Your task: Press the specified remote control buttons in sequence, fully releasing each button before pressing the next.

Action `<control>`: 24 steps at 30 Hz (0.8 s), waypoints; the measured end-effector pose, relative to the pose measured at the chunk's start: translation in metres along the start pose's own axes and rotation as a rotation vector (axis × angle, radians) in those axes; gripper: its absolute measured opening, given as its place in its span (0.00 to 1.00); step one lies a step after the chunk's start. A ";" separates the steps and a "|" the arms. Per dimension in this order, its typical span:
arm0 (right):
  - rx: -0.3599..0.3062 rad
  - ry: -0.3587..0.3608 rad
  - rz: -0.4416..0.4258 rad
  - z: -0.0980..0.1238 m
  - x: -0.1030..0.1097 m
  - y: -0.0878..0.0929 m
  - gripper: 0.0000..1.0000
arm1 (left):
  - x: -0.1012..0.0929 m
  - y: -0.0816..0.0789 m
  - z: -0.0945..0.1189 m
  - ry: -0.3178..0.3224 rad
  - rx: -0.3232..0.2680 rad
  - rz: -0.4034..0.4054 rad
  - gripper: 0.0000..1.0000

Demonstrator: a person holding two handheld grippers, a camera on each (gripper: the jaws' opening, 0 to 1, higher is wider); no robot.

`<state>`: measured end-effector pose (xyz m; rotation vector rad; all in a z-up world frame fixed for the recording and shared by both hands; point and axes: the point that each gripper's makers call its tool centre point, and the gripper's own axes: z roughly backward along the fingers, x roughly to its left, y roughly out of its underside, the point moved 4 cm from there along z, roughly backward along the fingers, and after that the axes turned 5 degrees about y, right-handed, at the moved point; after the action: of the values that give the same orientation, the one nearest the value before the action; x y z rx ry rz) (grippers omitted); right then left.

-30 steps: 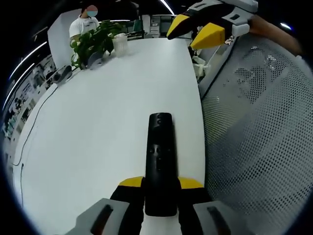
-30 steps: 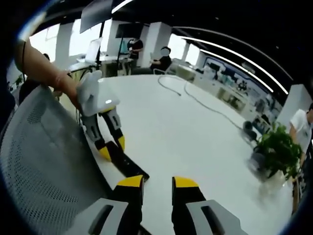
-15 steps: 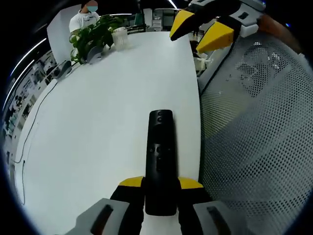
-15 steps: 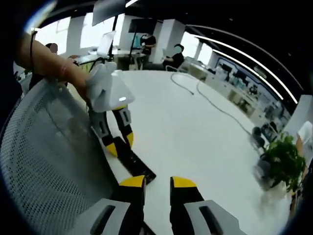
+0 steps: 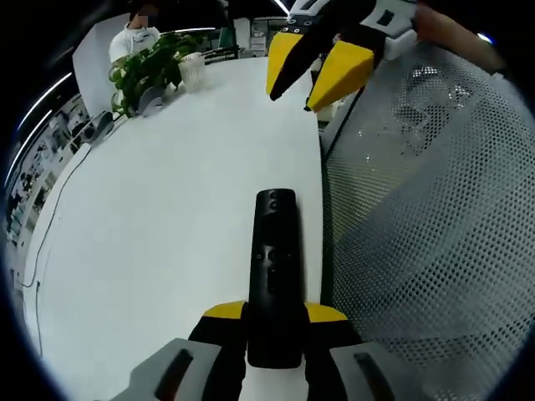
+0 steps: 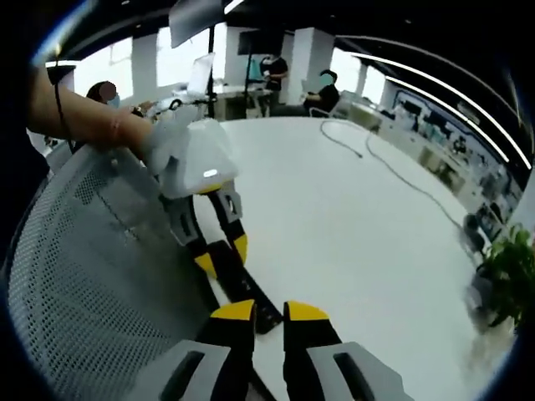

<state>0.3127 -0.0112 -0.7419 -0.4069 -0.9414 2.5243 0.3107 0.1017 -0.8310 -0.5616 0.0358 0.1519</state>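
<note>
A black remote control [image 5: 274, 259] lies lengthwise on the white table [image 5: 167, 192], its near end clamped in my left gripper [image 5: 276, 311]. The buttons face up. My right gripper [image 5: 292, 98] hangs in the air beyond the remote's far end, tips pointing down, touching nothing. In the right gripper view, its own jaws [image 6: 269, 312] stand a narrow gap apart with nothing between them. Just ahead of them lies the remote [image 6: 249, 294], held by the left gripper [image 6: 219, 255] with its white body above.
A grey mesh chair back [image 5: 418, 217] runs along the table's edge beside the remote. A potted plant [image 5: 149, 67] and a pale cup [image 5: 192, 73] stand at the far end. A thin cable [image 6: 401, 175] crosses the table. A person's forearm [image 6: 75, 109] holds the left gripper.
The right gripper has come lower and closer to the remote's far end, and its jaws have drawn closer together. The left gripper still holds the remote in place.
</note>
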 end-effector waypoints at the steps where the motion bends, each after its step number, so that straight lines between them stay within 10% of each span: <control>1: 0.004 -0.012 -0.002 -0.003 0.000 -0.001 0.05 | 0.000 0.001 0.000 0.000 -0.009 -0.004 0.25; 24: 0.080 -0.086 -0.101 -0.056 -0.012 0.014 0.00 | -0.001 0.001 0.001 0.001 -0.040 0.000 0.25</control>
<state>0.3421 0.0043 -0.7911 -0.2222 -0.8666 2.4940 0.3099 0.1029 -0.8311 -0.6011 0.0333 0.1526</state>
